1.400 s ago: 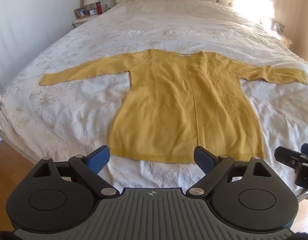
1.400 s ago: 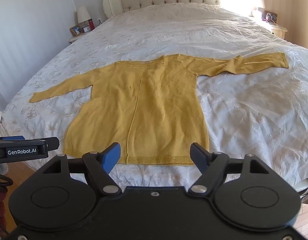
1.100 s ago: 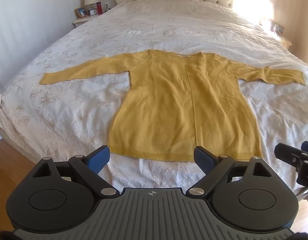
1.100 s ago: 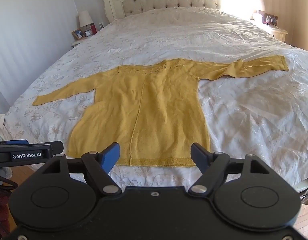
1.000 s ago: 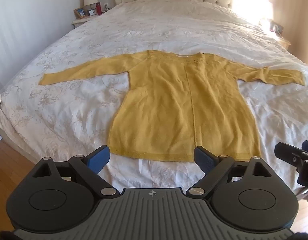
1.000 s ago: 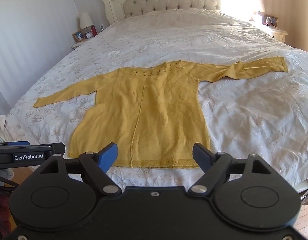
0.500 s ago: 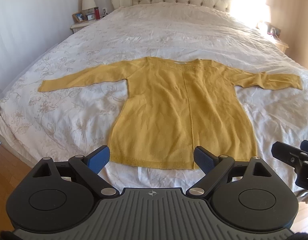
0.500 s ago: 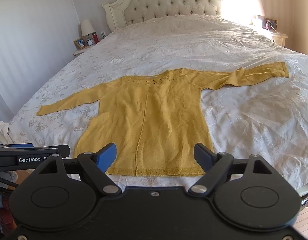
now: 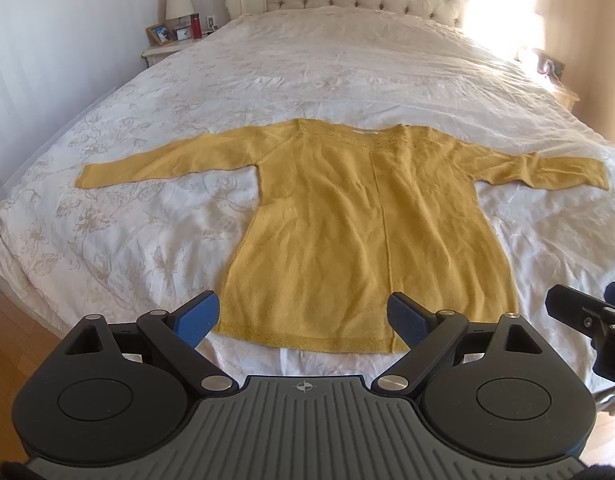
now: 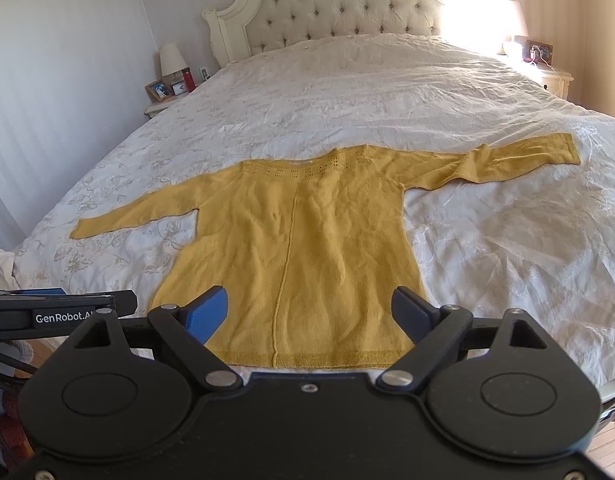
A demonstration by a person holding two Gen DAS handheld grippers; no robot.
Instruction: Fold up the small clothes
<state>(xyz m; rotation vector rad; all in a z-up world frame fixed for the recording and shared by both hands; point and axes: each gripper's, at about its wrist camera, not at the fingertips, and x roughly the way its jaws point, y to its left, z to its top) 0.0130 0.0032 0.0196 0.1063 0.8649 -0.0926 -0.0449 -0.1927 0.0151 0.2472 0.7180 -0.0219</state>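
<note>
Mustard-yellow knit long-sleeved sweater (image 9: 367,232) flat on white floral bed (image 9: 147,232), unfolded; left hand-held gripper (image 9: 303,316) wide, empty; right hand-held gripper (image 10: 309,312) opening, empty.

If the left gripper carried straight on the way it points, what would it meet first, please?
Most likely the yellow sweater, near its bottom hem, which lies flat on the bed. The left gripper has open jaws with nothing between them; exact depth is hard to judge.

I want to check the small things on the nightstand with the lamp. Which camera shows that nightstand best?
The right wrist view: the nightstand appears larger there, with lamp, photo frame, clock and red bottle distinct. The left wrist view shows the same nightstand smaller, near the top left corner, its items harder to separate.
</note>
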